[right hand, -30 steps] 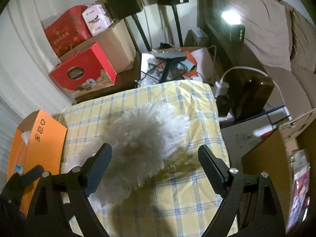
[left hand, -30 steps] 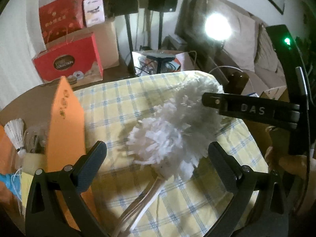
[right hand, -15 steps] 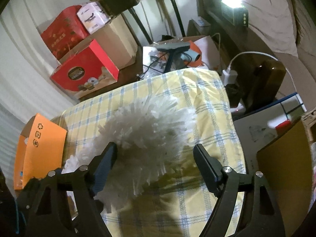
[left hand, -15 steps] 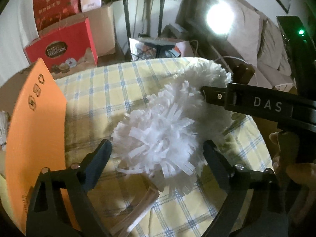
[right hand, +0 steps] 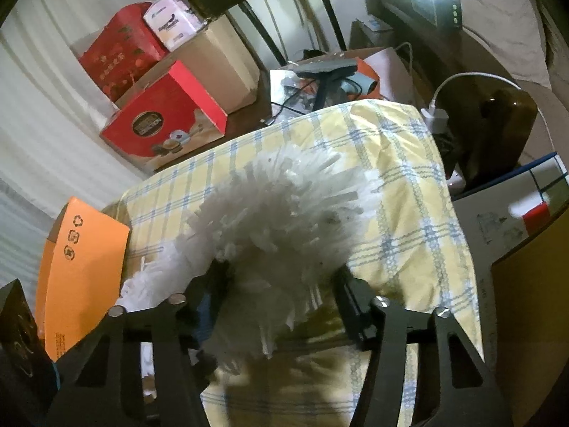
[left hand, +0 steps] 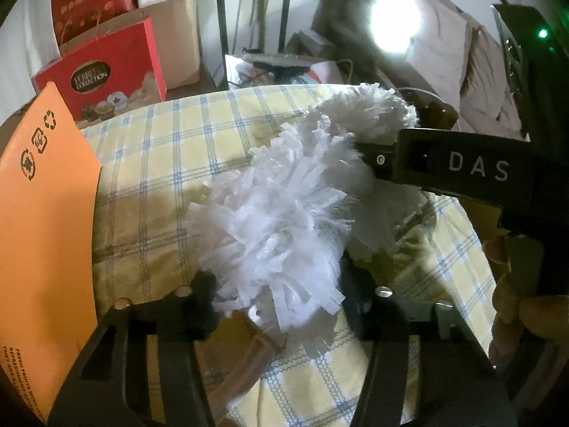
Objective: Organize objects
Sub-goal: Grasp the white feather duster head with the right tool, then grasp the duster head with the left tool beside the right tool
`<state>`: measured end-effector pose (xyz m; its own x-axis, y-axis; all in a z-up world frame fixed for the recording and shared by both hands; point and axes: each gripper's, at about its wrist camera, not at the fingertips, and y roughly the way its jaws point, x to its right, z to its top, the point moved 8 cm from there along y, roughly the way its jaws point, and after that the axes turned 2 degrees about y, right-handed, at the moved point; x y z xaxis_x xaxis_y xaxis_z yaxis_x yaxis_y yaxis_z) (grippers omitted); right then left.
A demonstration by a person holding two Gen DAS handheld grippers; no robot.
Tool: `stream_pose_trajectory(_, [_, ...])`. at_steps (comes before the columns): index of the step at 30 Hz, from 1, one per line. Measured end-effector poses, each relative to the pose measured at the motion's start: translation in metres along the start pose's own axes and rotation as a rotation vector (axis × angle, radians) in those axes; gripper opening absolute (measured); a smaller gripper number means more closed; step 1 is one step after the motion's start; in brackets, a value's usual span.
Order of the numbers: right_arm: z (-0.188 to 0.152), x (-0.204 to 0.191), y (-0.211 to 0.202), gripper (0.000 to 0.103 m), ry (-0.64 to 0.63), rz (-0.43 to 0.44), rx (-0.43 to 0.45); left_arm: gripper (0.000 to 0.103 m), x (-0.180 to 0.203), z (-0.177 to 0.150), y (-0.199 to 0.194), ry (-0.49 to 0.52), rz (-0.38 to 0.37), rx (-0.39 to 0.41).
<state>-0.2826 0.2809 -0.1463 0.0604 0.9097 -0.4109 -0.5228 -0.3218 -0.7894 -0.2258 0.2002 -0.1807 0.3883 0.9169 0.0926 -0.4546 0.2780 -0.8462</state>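
Observation:
A white fluffy duster lies on the yellow plaid cloth with its pale handle pointing toward the left wrist camera. My left gripper straddles the near end of the fluff just above the handle. Its jaws are closing, both fingers sunk into the strands. In the right wrist view the duster fills the middle. My right gripper sits over its far, bushy part, jaws closing with fluff pressed between them. That tool's black body marked DAS crosses the duster in the left view.
An orange carton flap stands at the cloth's left edge. Red gift boxes and a brown carton are stacked behind the table. A hand's fingers show at right. A cardboard box flanks the table's right edge.
Both grippers have sunk onto the duster and their jaws have narrowed from wide apart to closed in on the fluff. The duster itself has stayed in place.

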Motion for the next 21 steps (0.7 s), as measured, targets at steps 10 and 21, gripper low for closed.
stream_pose_trajectory(10, [0.0,-0.009,-0.01,0.023,-0.004,0.017,0.031,0.024,0.008,-0.004,-0.008,0.032,0.013,0.011])
stream_pose_trajectory(21, [0.008,-0.022,-0.042,0.013,-0.036,0.03,0.094,0.021,0.014,0.01,-0.039,0.058,0.001,0.076])
